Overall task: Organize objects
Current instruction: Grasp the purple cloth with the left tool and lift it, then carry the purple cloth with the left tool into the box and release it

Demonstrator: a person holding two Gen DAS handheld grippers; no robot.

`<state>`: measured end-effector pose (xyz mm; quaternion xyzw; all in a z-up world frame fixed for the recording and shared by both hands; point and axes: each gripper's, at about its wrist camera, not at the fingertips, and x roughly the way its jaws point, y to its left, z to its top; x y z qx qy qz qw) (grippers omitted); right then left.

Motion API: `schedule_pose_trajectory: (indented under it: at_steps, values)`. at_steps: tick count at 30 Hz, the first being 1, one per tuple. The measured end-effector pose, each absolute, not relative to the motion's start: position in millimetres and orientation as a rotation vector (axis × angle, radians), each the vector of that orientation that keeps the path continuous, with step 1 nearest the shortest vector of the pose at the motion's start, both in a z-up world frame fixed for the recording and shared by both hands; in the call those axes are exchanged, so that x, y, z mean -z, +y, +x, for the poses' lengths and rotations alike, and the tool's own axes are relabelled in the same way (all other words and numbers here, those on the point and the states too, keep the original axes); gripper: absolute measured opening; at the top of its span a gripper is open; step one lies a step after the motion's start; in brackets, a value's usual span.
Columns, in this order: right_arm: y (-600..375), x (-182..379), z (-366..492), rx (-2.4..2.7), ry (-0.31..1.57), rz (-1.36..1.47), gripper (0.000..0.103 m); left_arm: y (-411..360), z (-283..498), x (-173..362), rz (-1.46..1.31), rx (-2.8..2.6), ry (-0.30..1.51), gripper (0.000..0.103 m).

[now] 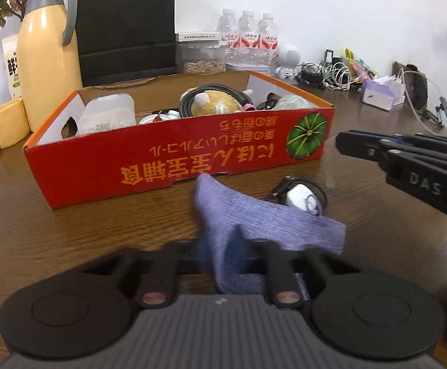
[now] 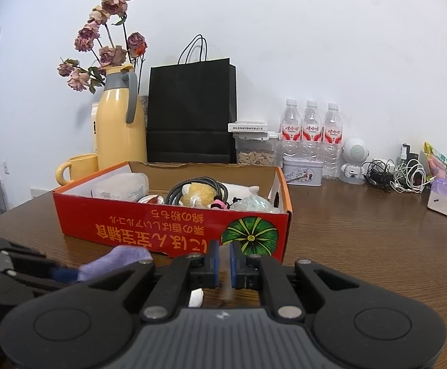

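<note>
A purple cloth [image 1: 254, 215] is pinched in my left gripper [image 1: 223, 246], which is shut on it; part of the cloth stands up and the rest drapes onto the brown table [image 1: 69, 230]. Just behind it stands an open red cardboard box [image 1: 174, 156] with a cable, a plush toy and a clear container inside. A white charger with a black cable [image 1: 298, 196] lies beside the cloth. My right gripper [image 1: 341, 144] hovers at the right, shut. In the right wrist view its blue pads [image 2: 214, 264] nearly meet in front of the box [image 2: 174, 230], while the left gripper [image 2: 60, 272] holds the cloth [image 2: 115, 259].
Behind the box stand a yellow thermos jug [image 1: 48, 70], a yellow mug [image 1: 2, 129], a black paper bag [image 1: 128, 24], three water bottles [image 1: 248, 37] and a white robot-shaped gadget [image 2: 354, 160]. Tangled cables [image 1: 331, 73] and a tissue pack [image 1: 383, 92] lie at the back right.
</note>
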<state>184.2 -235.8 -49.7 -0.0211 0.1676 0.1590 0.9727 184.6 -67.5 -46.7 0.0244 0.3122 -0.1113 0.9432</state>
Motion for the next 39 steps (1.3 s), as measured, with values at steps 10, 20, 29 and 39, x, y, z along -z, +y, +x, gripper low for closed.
schedule_pose_trajectory:
  at_steps: [10, 20, 29, 39]
  values:
    - [-236.6, 48.9, 182.2, -0.342, 0.327, -0.046, 0.006, -53.4, 172.8, 33.2, -0.04, 0.216, 0.577, 0.003]
    - [-231.5, 27.9, 181.7, -0.379, 0.266, -0.031, 0.006, -37.8, 160.7, -26.4, -0.108, 0.269, 0.406, 0.003]
    - [-204.8, -10.4, 213.2, -0.404, 0.192, -0.044, 0.006, -36.3, 200.6, -76.4, -0.153, 0.317, 0.297, 0.003]
    - [-181.3, -15.9, 287.7, -0.374, 0.226, -0.033, 0.006, -26.7, 286.1, -60.0, -0.207, 0.303, 0.349, 0.003]
